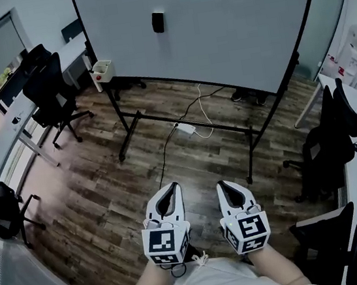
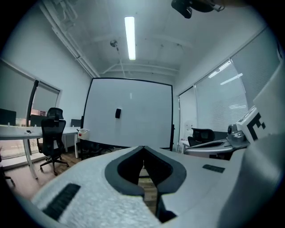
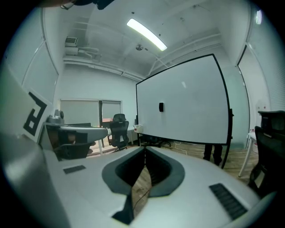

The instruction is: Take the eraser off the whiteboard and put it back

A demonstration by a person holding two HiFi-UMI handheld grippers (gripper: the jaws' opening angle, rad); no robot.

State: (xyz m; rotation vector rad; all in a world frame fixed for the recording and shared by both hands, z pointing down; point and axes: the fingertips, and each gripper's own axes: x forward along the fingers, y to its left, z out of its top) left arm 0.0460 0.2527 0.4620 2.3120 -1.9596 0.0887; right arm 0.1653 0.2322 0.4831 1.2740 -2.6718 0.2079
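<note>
A small black eraser (image 1: 158, 22) clings to the upper middle of a large whiteboard (image 1: 215, 28) on a black rolling stand. It also shows on the whiteboard (image 2: 129, 113) as a dark eraser (image 2: 118, 113) in the left gripper view, and on the whiteboard (image 3: 185, 104) as the eraser (image 3: 161, 107) in the right gripper view. My left gripper (image 1: 173, 187) and right gripper (image 1: 223, 183) are held side by side, low and well short of the board. Both are shut and hold nothing; the left gripper (image 2: 143, 147) and right gripper (image 3: 144, 148) point toward the board.
A white cup (image 1: 102, 70) hangs at the board's left edge. A cable and power brick (image 1: 185, 129) lie on the wood floor under the stand. Black office chairs (image 1: 57, 96) and a desk (image 1: 5, 130) stand at the left; another desk with chairs (image 1: 337, 149) is at the right.
</note>
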